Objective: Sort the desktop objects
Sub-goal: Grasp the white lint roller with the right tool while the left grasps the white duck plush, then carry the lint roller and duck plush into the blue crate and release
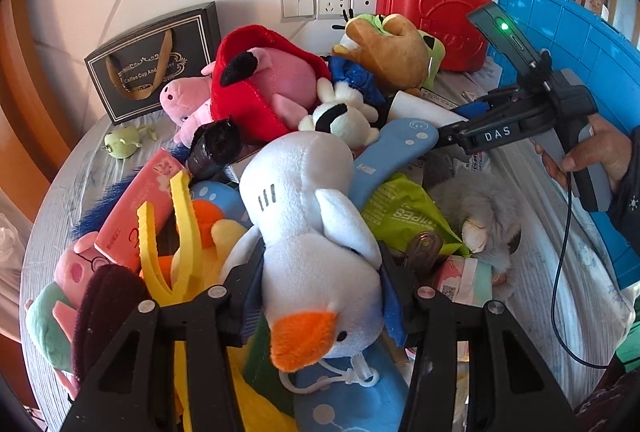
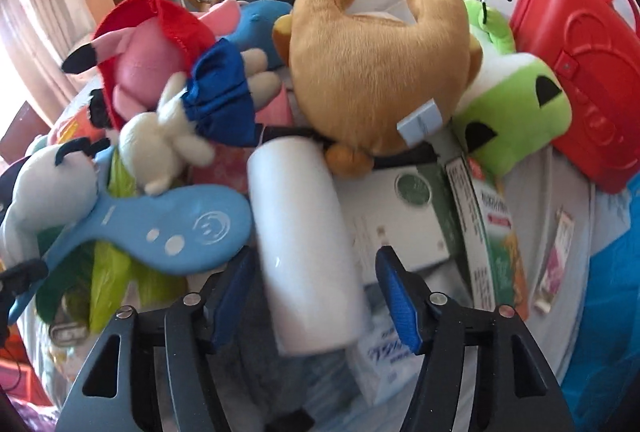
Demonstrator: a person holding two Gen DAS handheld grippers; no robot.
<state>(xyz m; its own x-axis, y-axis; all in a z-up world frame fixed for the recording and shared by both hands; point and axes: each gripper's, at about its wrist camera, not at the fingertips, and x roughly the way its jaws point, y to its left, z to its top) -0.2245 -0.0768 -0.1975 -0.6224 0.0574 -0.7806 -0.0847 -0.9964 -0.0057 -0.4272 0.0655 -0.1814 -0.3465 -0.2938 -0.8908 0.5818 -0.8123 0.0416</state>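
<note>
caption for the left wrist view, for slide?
Left gripper clamps a white plush duck with orange beak above a cluttered pile of toys; right gripper reaches in.

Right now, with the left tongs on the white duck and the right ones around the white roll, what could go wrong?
1. The white duck plush lies atop the heap; lifting it with the left tongs may drag the yellow clip or the blue paddle along.
2. The white roll lies loose between the right tongs, not pinched, so it could roll away.
3. The brown plush leans over the roll's far end and may topple.
</note>
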